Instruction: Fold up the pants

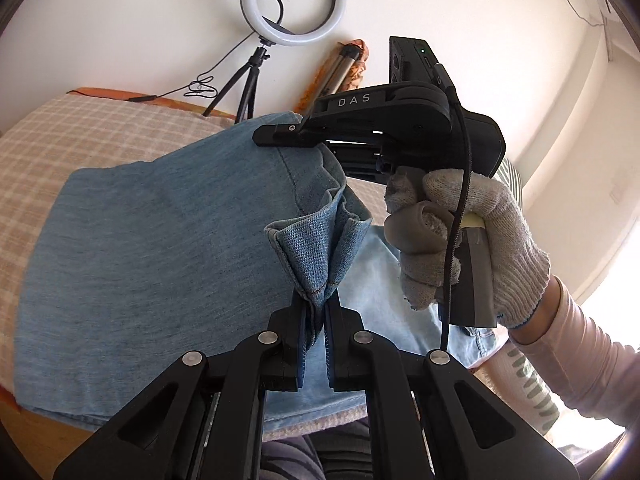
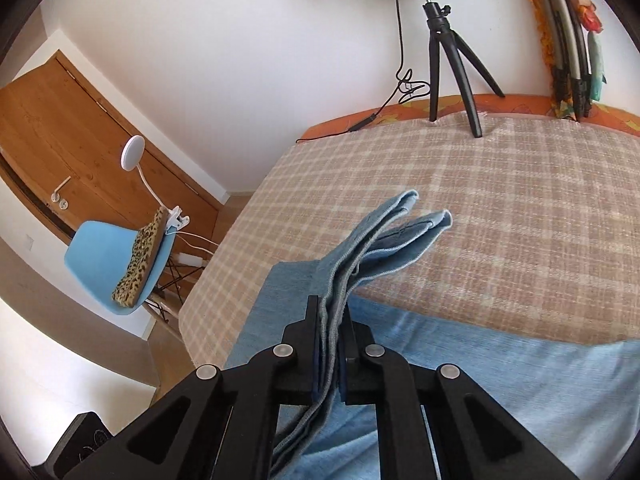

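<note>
pants: light blue denim pants (image 1: 152, 248) spread over the beige checked blanket (image 2: 500, 200), hems lifted off it

left tongs: black left gripper (image 1: 316, 312) pinched tight on a bunched hem fold, near edge of the bed

right tongs: black right gripper (image 2: 334, 320) clamped on stacked hem layers, cuffs sticking out towards the far side

right hand: white knit glove (image 1: 480, 236) round the handle, right of the pants

background: white ring light (image 1: 292, 2) on its tripod at the far wall; blue chair (image 2: 120, 264) far left
</note>
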`<state>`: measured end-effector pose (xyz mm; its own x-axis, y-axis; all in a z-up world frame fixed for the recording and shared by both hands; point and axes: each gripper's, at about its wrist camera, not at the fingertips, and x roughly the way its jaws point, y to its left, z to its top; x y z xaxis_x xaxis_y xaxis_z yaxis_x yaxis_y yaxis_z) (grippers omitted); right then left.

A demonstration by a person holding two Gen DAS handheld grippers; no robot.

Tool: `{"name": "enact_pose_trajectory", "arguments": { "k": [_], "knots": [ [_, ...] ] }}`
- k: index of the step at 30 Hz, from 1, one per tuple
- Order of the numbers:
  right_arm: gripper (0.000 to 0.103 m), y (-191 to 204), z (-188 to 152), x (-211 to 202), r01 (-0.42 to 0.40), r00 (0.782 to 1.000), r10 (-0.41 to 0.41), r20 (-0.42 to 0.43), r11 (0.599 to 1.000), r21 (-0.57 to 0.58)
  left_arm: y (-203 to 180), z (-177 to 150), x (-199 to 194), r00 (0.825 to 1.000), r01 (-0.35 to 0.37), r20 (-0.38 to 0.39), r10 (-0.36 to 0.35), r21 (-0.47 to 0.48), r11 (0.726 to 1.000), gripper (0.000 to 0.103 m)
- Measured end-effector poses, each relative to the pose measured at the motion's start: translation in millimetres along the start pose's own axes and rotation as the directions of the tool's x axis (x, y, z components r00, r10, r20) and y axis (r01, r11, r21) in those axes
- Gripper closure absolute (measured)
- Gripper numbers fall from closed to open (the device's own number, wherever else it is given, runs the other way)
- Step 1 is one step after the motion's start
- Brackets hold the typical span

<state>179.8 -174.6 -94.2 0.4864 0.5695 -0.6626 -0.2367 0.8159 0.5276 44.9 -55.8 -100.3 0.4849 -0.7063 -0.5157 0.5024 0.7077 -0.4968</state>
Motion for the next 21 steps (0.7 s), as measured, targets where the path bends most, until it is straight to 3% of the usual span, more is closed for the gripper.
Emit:
{"name": "enact_pose_trajectory", "arguments": {
  "k": [10,21],
  "knots": [
    [0.099,-69.5,-24.4,-87.7,0.123,0.991,-0.126,0.053,0.991,0.059,-71.9,-7.4,45.1,0.984,0.146,-0.117,-0.132,0.113,0.983,0.097],
    [0.099,-129.6,-58.7,-185.5,0.238,0.959,-0.255,0.126,0.962,0.132,-149.7,-17.5,81.8,0.944,0.293,-0.228,-0.240,0.239,0.926,0.097]
  ]
}}
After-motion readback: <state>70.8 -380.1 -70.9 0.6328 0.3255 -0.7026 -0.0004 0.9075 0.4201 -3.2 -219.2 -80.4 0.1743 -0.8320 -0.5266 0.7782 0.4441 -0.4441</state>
